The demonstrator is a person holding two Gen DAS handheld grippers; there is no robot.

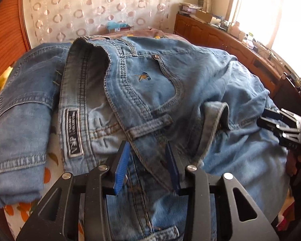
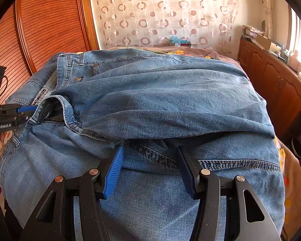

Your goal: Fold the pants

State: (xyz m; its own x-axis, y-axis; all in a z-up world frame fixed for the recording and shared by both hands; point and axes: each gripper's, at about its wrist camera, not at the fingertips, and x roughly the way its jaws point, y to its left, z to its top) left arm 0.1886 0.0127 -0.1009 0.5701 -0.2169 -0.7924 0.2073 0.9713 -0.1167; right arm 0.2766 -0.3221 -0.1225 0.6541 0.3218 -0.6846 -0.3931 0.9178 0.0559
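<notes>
Right now your left gripper point(image 1: 148, 166) sits over the jeans point(image 1: 170, 84) at the waistband, fingers apart w/ a denim edge between, not pinched. Your right gripper point(image 2: 150, 170) is apart too, over the folded leg. Jeans lie on the bed point(image 2: 210, 52), curtain point(image 2: 160, 10) beyond.

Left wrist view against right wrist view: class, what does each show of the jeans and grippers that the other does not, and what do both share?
Only the left wrist view shows a belt loop and the left gripper up close, its jaws apart over the waistband. Only the right wrist view shows the open zipper and the right gripper, open over a seam. Both share the jeans, the label and the embroidered bird.
</notes>
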